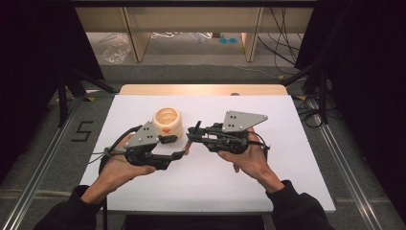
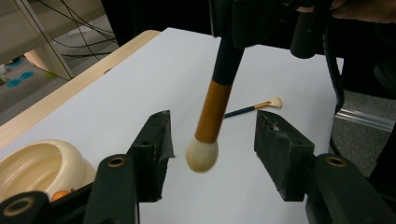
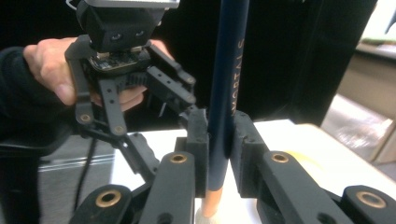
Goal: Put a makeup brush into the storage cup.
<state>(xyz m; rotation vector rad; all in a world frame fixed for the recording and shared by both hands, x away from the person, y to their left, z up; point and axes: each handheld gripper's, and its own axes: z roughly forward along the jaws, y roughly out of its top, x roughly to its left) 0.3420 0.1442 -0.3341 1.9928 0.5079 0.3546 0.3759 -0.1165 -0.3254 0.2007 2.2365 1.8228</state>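
Note:
A makeup brush [image 2: 214, 105] with a dark blue handle [image 3: 226, 70], a copper ferrule and a white tip hangs upright, tip down, over the white table. My right gripper [image 3: 219, 126] is shut on its handle. In the high view this gripper [image 1: 191, 134] faces my left gripper [image 1: 179, 146] at the table's middle. The left gripper [image 2: 212, 135] is open, and the brush's white tip hangs between its jaws without touching either pad. A second, smaller brush [image 2: 254, 107] lies flat on the table beyond.
A cream round holder [image 1: 166, 120] with a small orange piece on its front stands just behind the left gripper, also at the lower left of the left gripper view [image 2: 42, 158]. The white table [image 1: 287, 158] has a wooden strip along its far edge.

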